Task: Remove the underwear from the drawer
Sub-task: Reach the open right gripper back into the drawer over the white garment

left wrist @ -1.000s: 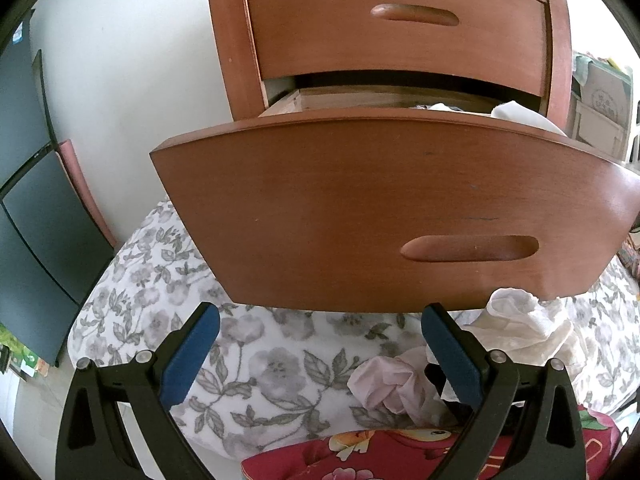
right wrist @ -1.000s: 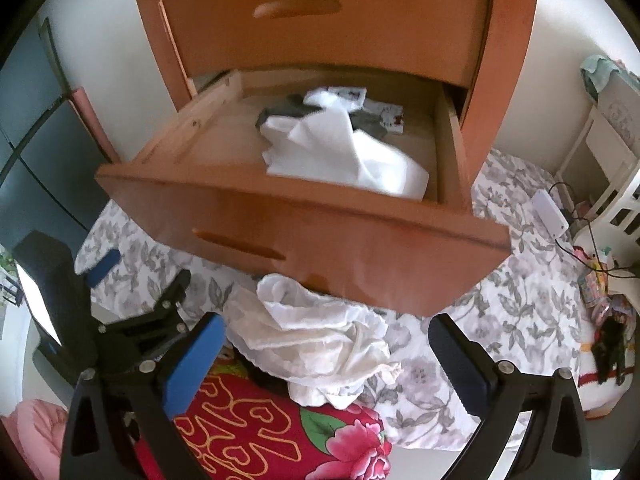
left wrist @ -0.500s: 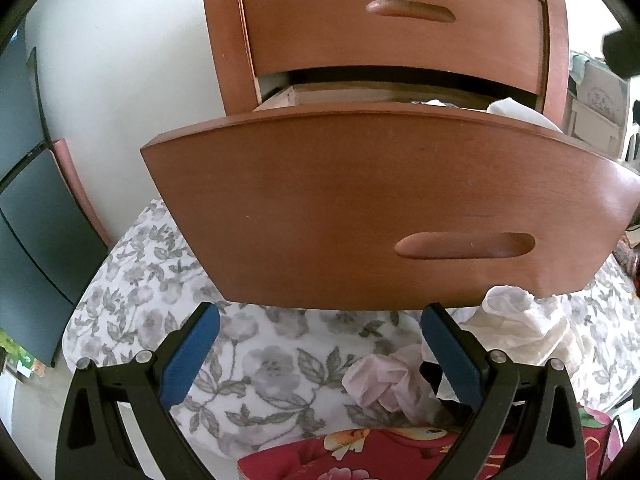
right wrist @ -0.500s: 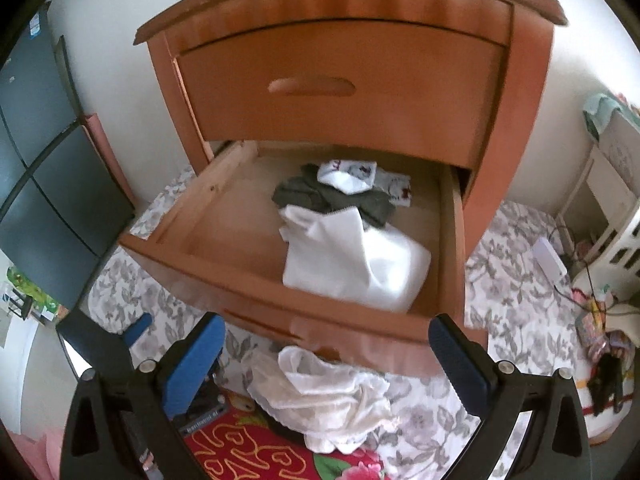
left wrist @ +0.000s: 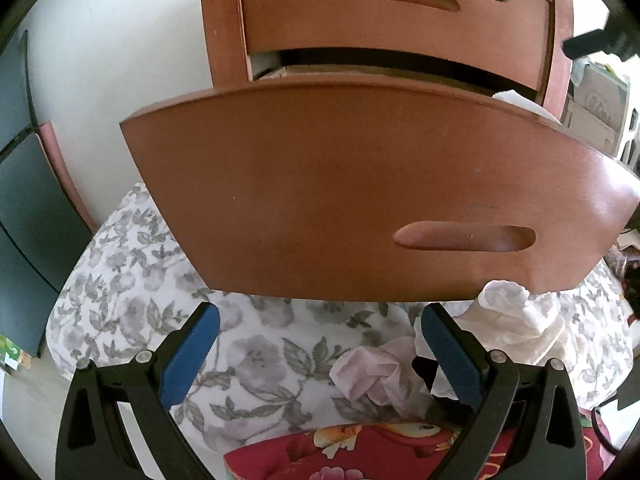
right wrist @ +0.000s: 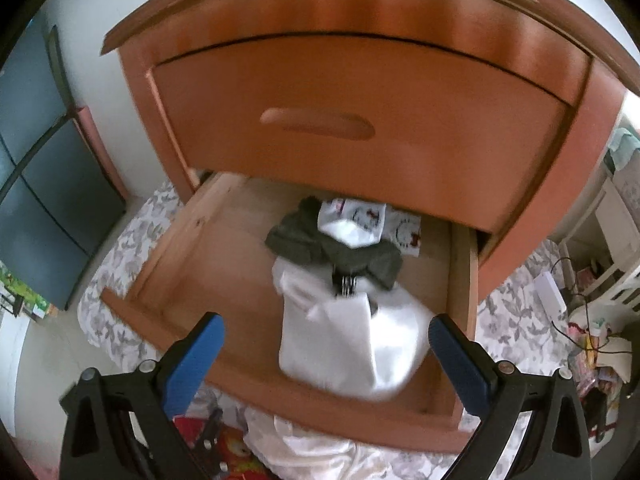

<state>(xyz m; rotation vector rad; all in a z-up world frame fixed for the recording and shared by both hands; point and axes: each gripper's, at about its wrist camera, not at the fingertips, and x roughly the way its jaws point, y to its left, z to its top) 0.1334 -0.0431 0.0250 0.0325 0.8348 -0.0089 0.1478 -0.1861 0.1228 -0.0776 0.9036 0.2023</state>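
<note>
The lower drawer (right wrist: 168, 264) of a brown wooden nightstand (right wrist: 360, 92) stands pulled out. Inside lie a folded white garment (right wrist: 352, 344), a dark green one (right wrist: 304, 236) and a small white printed piece (right wrist: 356, 220). My right gripper (right wrist: 326, 352) is open above the drawer's front, its blue pads either side of the white garment. My left gripper (left wrist: 320, 340) is open and empty, low in front of the drawer front (left wrist: 360, 184). Below it, a crumpled pink piece (left wrist: 372, 372) and a cream piece (left wrist: 516, 320) lie on the floral bedding.
Floral grey bedding (left wrist: 132, 280) spreads under the drawer, with a red flowered cloth (left wrist: 360, 452) nearest me. The closed upper drawer (right wrist: 340, 120) overhangs the open one. A dark cabinet (right wrist: 44, 184) stands at left. White shelving and cables (right wrist: 588, 280) crowd the right.
My right gripper rose and moved forward over the open drawer, so its contents now sit between the pads. The left gripper shifted slightly left and stayed open.
</note>
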